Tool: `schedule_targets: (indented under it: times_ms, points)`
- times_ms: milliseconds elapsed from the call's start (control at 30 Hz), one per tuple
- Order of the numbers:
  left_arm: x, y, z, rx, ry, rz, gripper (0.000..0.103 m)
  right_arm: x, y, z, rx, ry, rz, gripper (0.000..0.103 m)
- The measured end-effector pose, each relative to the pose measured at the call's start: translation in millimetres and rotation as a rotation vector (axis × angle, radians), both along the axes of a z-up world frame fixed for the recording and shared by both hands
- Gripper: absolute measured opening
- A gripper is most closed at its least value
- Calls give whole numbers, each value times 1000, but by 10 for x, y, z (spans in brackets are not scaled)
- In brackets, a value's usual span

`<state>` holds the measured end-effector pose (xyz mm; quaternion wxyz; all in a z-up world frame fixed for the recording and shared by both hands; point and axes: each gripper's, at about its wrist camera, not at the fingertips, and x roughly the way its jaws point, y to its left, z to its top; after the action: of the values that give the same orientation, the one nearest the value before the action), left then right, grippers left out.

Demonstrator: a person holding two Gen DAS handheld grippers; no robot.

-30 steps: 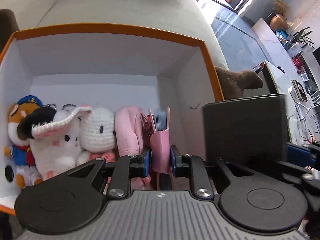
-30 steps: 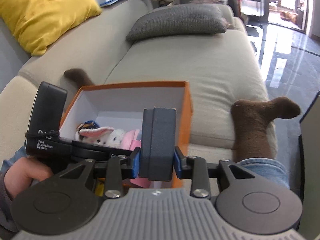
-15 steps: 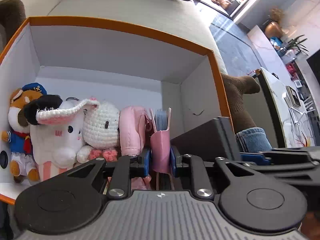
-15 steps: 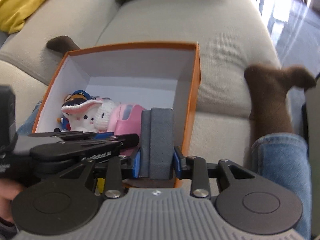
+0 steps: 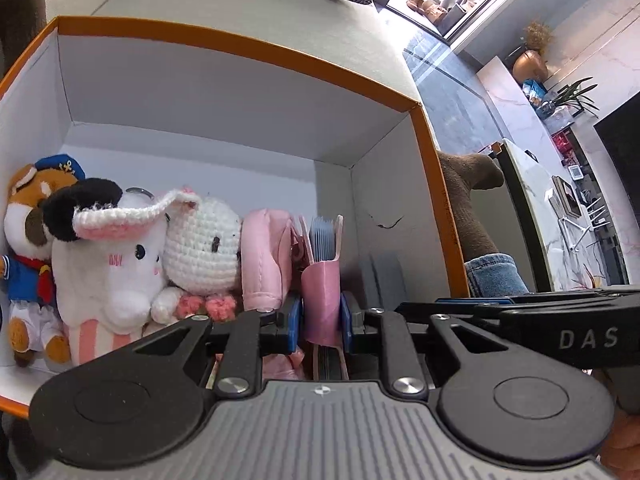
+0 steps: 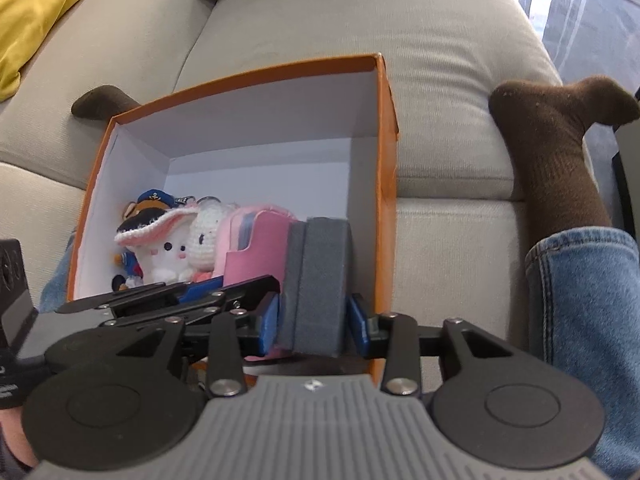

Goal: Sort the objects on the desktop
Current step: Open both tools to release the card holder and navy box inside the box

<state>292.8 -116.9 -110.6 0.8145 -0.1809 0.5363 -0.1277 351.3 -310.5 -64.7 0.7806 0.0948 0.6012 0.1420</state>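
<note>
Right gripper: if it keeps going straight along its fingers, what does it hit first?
The dark grey case standing between the opening jaws of the right gripper, which is already inside the orange box. Beyond the case, probably the box floor, though depth there is hard to judge.

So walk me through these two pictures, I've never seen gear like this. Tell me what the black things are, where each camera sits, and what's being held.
A person holds a tool in each hand; a camera on each looks along its two fingers. In the left view, the left hand-held gripper clamps a pink card holder inside an orange box on a sofa. Plush toys sit beside it. In the right view, the right hand-held gripper is opening around a grey case standing in the box's corner.
</note>
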Motion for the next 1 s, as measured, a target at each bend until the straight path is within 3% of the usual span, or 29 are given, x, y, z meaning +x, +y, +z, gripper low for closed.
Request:
schedule_targets:
  times_ms: [233, 300, 400, 500, 733, 1000]
  points:
    - [1, -16, -21, -1, -4, -9, 23, 15, 45, 14, -5, 18, 6, 45]
    - [0, -57, -33, 18, -7, -24, 24, 9, 91, 36, -23, 11, 30, 30]
    - [-6, -94, -42, 36, -6, -39, 24, -4, 194, 59, -82, -8, 95, 22]
    - [8, -147, -58, 56, 5, -40, 24, -38, 228, 74, -141, -40, 136, 22]
    - [3, -324, -120, 111, 11, -53, 25, -84, 45, 103, -101, -77, 100, 22]
    - [-82, -198, 67, 69, -25, -55, 26, -317, -71, 222, -59, -152, 114, 24]
